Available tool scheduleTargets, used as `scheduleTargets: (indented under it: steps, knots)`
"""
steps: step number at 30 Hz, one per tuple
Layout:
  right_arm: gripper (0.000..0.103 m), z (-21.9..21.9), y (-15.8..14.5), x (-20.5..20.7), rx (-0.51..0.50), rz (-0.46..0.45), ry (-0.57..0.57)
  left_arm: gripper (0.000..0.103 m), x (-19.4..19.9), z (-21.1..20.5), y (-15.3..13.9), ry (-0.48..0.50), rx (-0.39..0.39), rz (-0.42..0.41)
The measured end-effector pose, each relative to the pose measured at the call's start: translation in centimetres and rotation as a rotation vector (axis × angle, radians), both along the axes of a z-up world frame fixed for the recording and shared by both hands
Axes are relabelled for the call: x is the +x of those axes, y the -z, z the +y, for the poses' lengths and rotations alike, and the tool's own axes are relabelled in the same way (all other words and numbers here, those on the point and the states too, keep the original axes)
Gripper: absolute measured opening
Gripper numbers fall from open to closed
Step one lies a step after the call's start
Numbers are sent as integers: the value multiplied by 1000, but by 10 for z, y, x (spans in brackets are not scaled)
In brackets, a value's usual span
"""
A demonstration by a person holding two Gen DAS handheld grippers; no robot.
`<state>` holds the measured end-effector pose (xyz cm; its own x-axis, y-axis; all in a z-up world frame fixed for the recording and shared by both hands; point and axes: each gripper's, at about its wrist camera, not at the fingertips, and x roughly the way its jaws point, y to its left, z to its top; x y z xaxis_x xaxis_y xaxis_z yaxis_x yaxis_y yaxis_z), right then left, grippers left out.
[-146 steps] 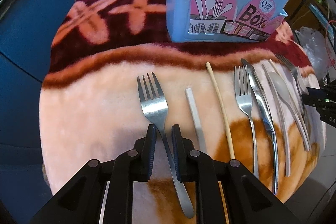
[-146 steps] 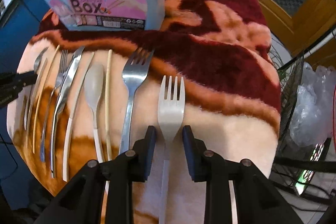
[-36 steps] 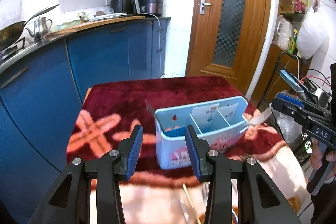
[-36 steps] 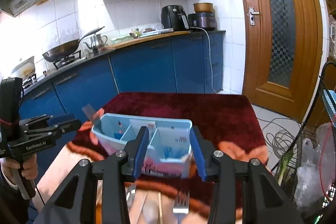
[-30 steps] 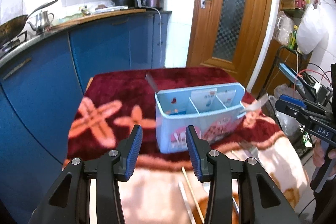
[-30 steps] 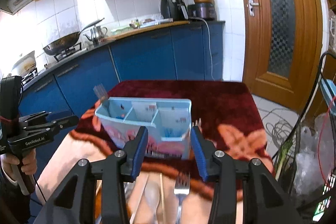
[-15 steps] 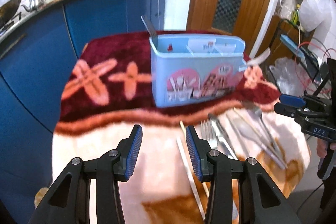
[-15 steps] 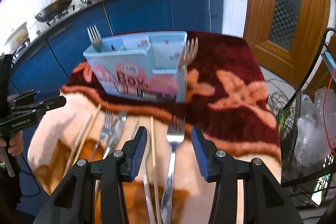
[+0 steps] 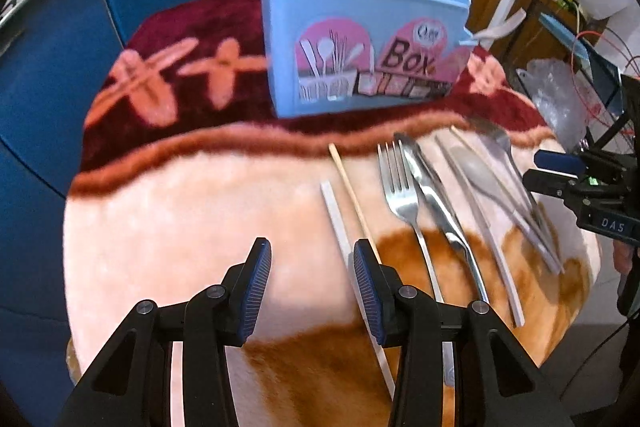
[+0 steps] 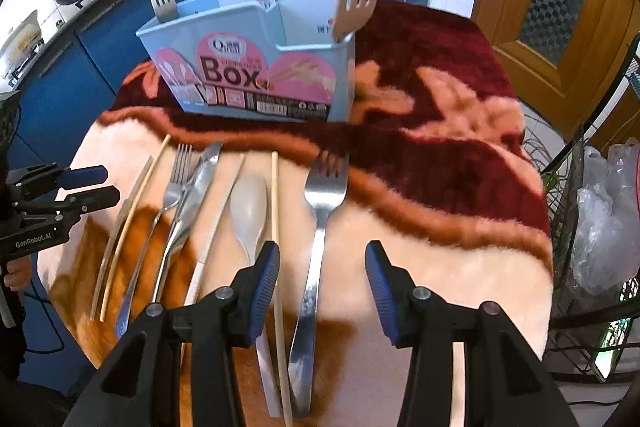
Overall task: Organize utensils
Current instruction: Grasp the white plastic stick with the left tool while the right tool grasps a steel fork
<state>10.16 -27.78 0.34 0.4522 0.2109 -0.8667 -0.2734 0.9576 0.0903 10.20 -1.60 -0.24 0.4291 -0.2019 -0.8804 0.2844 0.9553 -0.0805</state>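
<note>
A light blue box (image 10: 256, 67) stands at 12 o'clock on a blanket (image 10: 440, 155) patterned in dark red and peach. It is divided into compartments. A metal fork (image 10: 161, 3) stands at its 9 o'clock end and a pale plastic fork (image 10: 356, 1) at its 3 o'clock end, both with tines up and handles down inside.

In front of the box the other utensils lie in a row, each with its long axis running from 6 to 12 o'clock and its working end toward the box. In the right wrist view, from 9 o'clock across, they are: a white stick (image 10: 124, 227) and a tan chopstick (image 10: 138, 215) close together, a small fork (image 10: 172, 195), a knife (image 10: 192, 203), another white stick (image 10: 218, 219), a pale spoon (image 10: 249, 207), a second tan chopstick (image 10: 276, 227), and a large fork (image 10: 320, 227) whose tines point at the box.

The right gripper (image 10: 322, 261) hangs over the large fork's handle, jaws spread wide on either side of it and holding nothing.

The left gripper (image 9: 308, 267) is likewise spread and empty, over bare blanket at 6 o'clock in its own view. Its right finger (image 9: 370, 287) lies across the white stick (image 9: 340, 219) and next to the tan chopstick (image 9: 356, 203); whether it touches them cannot be told.
</note>
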Motion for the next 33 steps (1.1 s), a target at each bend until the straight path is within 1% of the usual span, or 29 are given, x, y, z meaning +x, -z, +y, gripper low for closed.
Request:
scheduleTargets:
  steps: [10,12,15,16,17,20,24,28,33]
  knots:
    - [48,2,14,9,-28,69,-12,44,4,-4,11,19,-13,50]
    - [46,2,15,11,-34,76,-18,43,7,-5,13,24,-11,59]
    - [36,2,15,13,-44,79,-24,31,9,-8,14,43,-28,80]
    - [33,1,14,15,-45,81,-25,26,10,-9,14,47,-31,86]
    - [32,2,15,16,-42,86,-25,21,12,-10,14,52,-39,97]
    - [28,1,15,21,-31,99,-23,14,17,-14,15,55,-51,136]
    - [28,3,15,28,-36,120,-27,14,23,-19,17,53,-36,173]
    - [29,5,14,37,-29,145,-29,14,34,-22,18,42,-40,217]
    - [29,5,14,50,-13,153,-26,14,43,-23,19,39,-44,236]
